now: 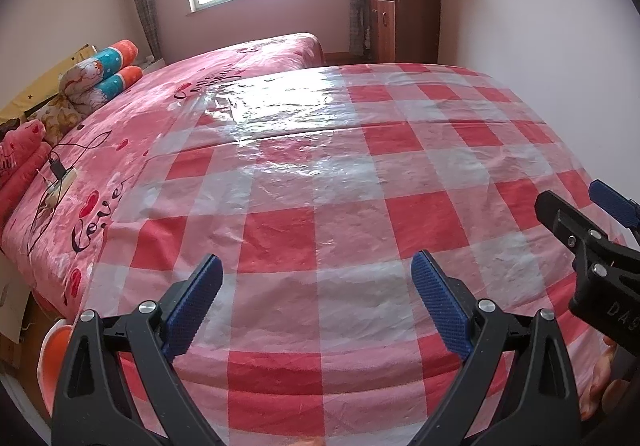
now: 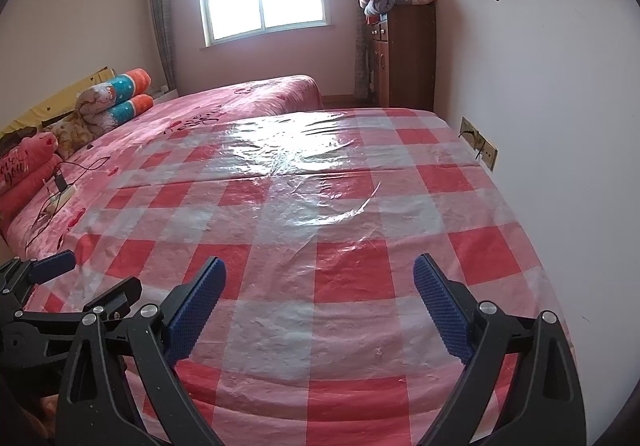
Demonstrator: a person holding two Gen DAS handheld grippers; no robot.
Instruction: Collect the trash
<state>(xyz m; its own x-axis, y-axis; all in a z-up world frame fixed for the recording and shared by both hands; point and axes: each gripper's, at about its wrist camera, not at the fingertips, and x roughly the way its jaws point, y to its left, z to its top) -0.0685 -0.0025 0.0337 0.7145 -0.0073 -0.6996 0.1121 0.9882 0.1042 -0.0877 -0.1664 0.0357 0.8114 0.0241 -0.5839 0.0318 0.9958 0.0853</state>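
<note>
A table under a red-and-white checked plastic cloth (image 1: 352, 222) fills both views, and I see no loose trash on it. My left gripper (image 1: 316, 262) hovers over the cloth's near edge, open, with nothing between its blue pads. My right gripper (image 2: 320, 264) is level with it to the right, also open with nothing between its pads. Each shows in the other's view: the right gripper (image 1: 576, 202) at the far right edge, the left gripper (image 2: 86, 278) at the lower left.
A bed with a pink cover (image 1: 168, 102) adjoins the table's left side, carrying pillows (image 1: 100, 74) and a power strip with cables (image 1: 60, 178). A white wall with a socket plate (image 2: 480, 144) borders the table on the right. A brown cabinet (image 2: 408, 54) topped with folded blankets stands at the back.
</note>
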